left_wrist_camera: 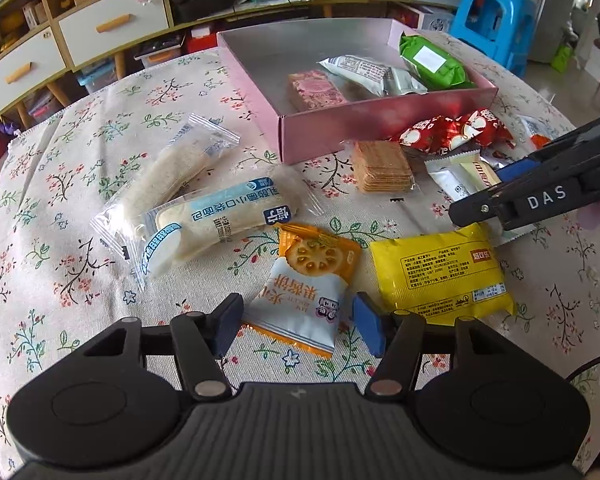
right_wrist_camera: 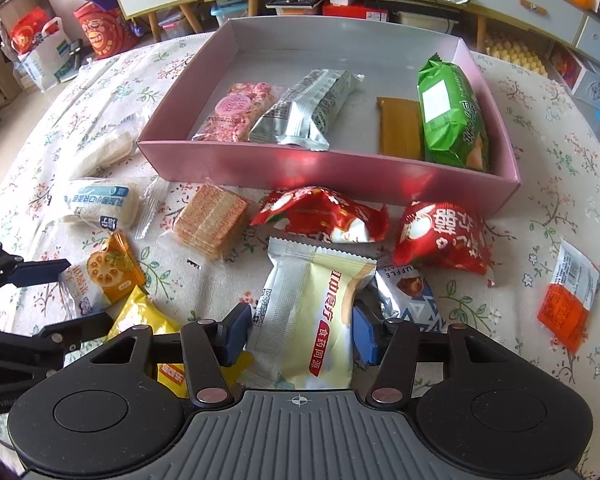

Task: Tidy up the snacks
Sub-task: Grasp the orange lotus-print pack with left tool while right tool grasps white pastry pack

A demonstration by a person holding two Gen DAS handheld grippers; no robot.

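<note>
Mid-sort, with the pink box as landmark: already inside it a pink nougat bar, a silver packet, a flat brown wafer pack and a green biscuit bag; many snacks left outside on the floral cloth.

Left gripper spread apart, straddling the lotus-root cracker packet, well in front of the box's near wall; blue pads either side, contact not certain. Beside it a yellow packet; further left, two bread rolls in clear wrap.

Right gripper likewise apart around a cream-and-silver pastry packet, lying just in front of the two red candy bags that sit against the box's near wall.

Step in hand, by judgement: picking up one packet per claw. Next needed: close on each packet, lift clear of neighbours, carry over the near wall, release into the bare far-left floor of the box.
</note>
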